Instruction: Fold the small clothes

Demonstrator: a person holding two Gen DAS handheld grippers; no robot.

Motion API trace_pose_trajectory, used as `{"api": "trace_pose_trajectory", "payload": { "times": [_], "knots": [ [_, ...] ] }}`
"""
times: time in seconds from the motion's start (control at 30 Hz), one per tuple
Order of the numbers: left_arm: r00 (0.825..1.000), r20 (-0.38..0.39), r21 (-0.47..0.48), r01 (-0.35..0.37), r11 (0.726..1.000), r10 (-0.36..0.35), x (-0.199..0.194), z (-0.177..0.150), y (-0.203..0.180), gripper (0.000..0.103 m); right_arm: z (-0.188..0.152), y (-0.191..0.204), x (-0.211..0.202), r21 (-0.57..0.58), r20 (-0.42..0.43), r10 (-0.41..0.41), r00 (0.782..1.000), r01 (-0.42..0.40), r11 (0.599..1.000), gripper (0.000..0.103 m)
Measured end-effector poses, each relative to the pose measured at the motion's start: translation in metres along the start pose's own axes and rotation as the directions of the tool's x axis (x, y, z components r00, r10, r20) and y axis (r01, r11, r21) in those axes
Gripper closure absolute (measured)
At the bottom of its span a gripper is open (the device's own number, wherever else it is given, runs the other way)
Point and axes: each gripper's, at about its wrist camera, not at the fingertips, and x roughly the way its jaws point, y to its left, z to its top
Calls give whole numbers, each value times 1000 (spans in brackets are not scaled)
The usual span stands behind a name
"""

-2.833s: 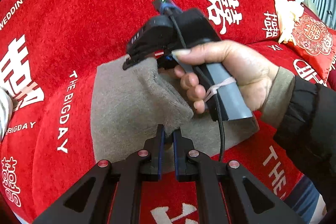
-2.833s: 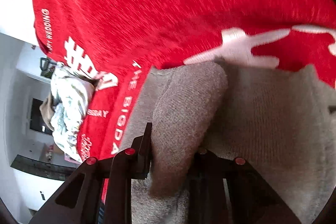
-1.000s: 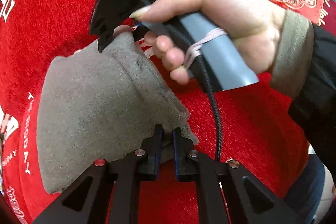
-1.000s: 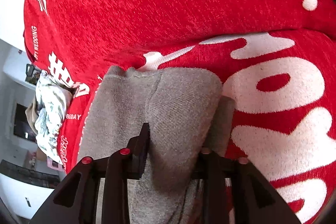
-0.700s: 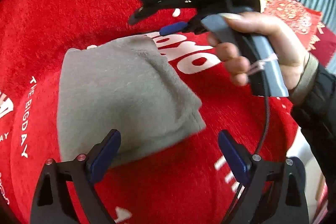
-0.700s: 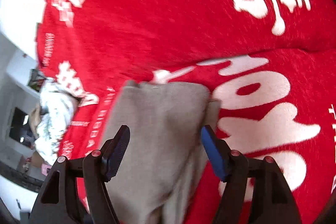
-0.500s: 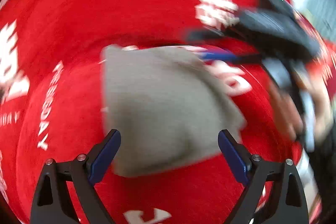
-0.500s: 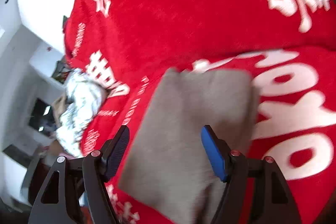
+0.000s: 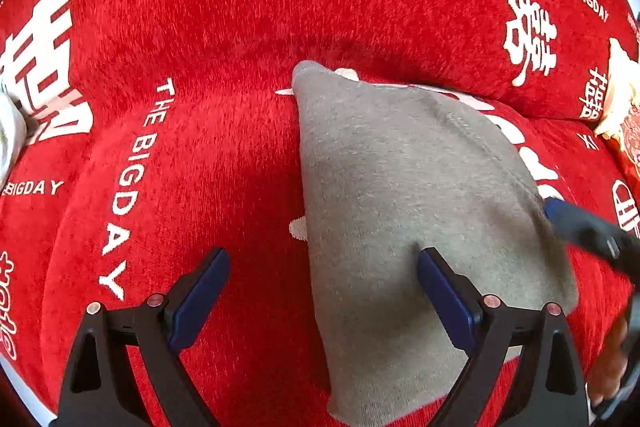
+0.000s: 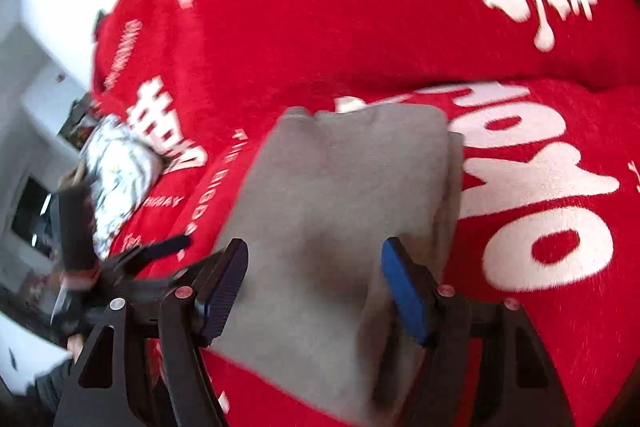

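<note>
A small grey knit garment (image 9: 404, 211) lies folded on the red sofa cover (image 9: 224, 27); it also shows in the right wrist view (image 10: 332, 195). My left gripper (image 9: 320, 263) is open and empty, its right finger over the garment's left part and its left finger over bare red cover. My right gripper (image 10: 314, 259) is open and empty, just above the near end of the garment. A blue fingertip of the right gripper (image 9: 560, 211) shows at the garment's right edge in the left wrist view.
The sofa cover (image 10: 360, 7) is red with white characters and "THE BIGDAY" lettering. A crumpled white patterned cloth (image 10: 116, 171) lies at the left end of the seat. A red embroidered cushion (image 9: 628, 131) sits at the far right.
Both grippers have let go of the grey garment and opened. It now lies folded on the seat. Both grippers have drawn back from it, and the left one has shifted left.
</note>
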Motion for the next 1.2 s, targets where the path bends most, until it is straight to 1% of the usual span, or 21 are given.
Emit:
{"api": "trace_pose_trajectory", "payload": {
  "times": [0.03,0.1,0.17,0.23,0.27,0.33,0.4,0.47,0.5,0.6,0.7,0.77,0.83,0.87,0.9,0.93,0.97,1.0,1.03,1.13,1.2],
  "knots": [
    [1000,2,1,-3,1000,3,-1,-1,0,7,-10,3,-5,-14,9,5,1000,-5,1000,23],
    [1000,-4,5,-7,1000,7,0,-2,0,7,-27,2,-6,-12,3,-17,1000,17,1000,22],
    [1000,-10,2,-1,1000,1,0,-3,0,7,-44,-10,4,18,-62,-103,993,105,994,22],
    [1000,-5,4,5,1000,-5,-3,-4,1,7,-55,-20,4,21,-99,-203,974,206,978,22],
    [1000,1,9,8,1000,-8,-5,-5,2,7,-59,-25,-1,30,-109,-200,974,204,978,22],
    [1000,14,23,16,1000,-16,-10,-4,3,7,-59,-31,-16,62,-81,-171,982,176,982,22],
    [999,21,31,26,999,-26,-12,0,5,7,-52,-35,-34,77,-33,-185,982,187,979,21],
    [999,22,13,43,999,-43,-12,7,10,7,-39,-43,-51,113,19,-195,981,192,975,18],
    [998,10,-16,68,998,-68,-9,13,14,7,-33,-49,-55,139,31,-197,980,191,972,16],
    [980,-69,-108,176,978,-184,10,28,23,7,-16,-61,-49,215,30,-164,986,154,964,15],
    [962,-137,-161,213,964,-236,35,37,24,7,1,-67,-16,254,-6,-128,992,125,959,15],
    [942,-175,-185,253,950,-285,51,39,21,7,8,-71,10,282,-46,-96,994,105,954,15],
    [922,-211,-199,285,938,-325,65,39,16,7,9,-75,34,311,-81,-39,996,62,948,15],
    [915,-219,-207,297,932,-340,71,39,13,8,10,-73,42,298,-75,-33,997,54,953,16],
    [910,-216,-213,311,926,-355,76,39,11,10,12,-70,45,275,-63,-44,997,60,960,20],
    [907,-209,-210,324,923,-366,77,41,8,26,15,-66,52,257,-79,-39,996,58,965,31],
    [907,-207,-200,327,924,-366,79,44,3,31,17,-65,58,254,-94,-36,995,59,965,38],
    [913,-202,-195,317,928,-354,79,46,1,33,19,-63,61,253,-100,-33,994,58,966,47],
    [919,-195,-183,310,933,-344,77,47,-2,39,20,-62,62,250,-103,-27,994,53,967,53],
    [940,-162,-105,287,952,-301,65,49,-13,51,23,-54,58,214,-94,-44,995,63,975,58],
    [955,-148,-47,252,967,-256,59,49,-22,53,23,-43,55,171,-86,-86,993,100,980,58]
  ]
}}
